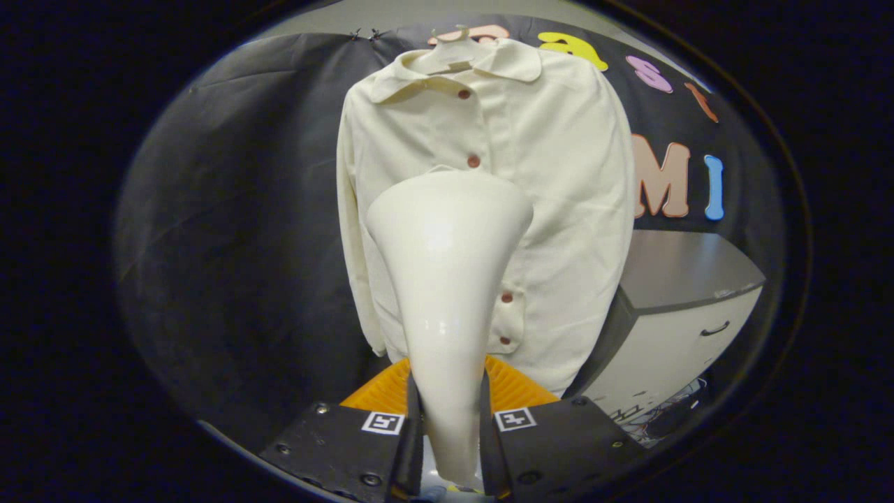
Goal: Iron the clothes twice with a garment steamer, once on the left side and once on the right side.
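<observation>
Dark cloth backdrop (237, 209) hanging across the far side, a bit creased, pinned up by small clips (367, 33) along its top edge. Pale strip of wall (335, 15) peeking above that. Off to the right, a grey-topped cabinet (670, 328) with light-coloured fronts and a dark curved drawer handle (715, 329). Down low in front of the cabinet, a tangle of cables (674, 409), too small to make out properly.
</observation>
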Action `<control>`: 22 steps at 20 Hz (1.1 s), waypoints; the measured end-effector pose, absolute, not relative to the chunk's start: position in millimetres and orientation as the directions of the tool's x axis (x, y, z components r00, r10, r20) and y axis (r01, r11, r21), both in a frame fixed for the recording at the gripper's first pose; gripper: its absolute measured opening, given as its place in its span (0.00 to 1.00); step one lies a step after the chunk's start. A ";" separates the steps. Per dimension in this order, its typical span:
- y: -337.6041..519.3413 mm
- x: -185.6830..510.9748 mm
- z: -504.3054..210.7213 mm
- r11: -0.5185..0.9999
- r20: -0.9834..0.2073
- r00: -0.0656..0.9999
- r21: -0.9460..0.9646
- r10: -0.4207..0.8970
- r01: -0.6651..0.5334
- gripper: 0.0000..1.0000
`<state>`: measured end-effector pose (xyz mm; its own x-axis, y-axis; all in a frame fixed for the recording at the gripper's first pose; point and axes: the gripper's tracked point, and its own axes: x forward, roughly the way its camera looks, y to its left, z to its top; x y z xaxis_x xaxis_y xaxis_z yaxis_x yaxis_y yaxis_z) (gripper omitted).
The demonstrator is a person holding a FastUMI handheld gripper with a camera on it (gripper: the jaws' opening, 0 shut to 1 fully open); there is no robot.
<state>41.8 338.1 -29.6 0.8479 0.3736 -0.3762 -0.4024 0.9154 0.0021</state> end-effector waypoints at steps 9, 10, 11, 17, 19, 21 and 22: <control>297.7 78.6 66.7 0.933 -0.253 0.898 0.104 0.361 -0.346 0.33; 292.9 85.0 70.3 0.936 -0.256 0.900 0.117 0.352 -0.333 0.33; 289.4 92.6 75.1 0.937 -0.257 0.902 0.130 0.346 -0.323 0.33; 286.7 132.6 91.8 0.947 -0.279 0.906 0.148 0.317 -0.286 0.33; 286.7 138.0 91.9 0.947 -0.294 0.903 0.162 0.314 -0.277 0.33; 290.2 140.6 90.3 0.948 -0.302 0.901 0.166 0.312 -0.273 0.33; 291.7 140.4 88.6 0.947 -0.305 0.899 0.167 0.313 -0.273 0.33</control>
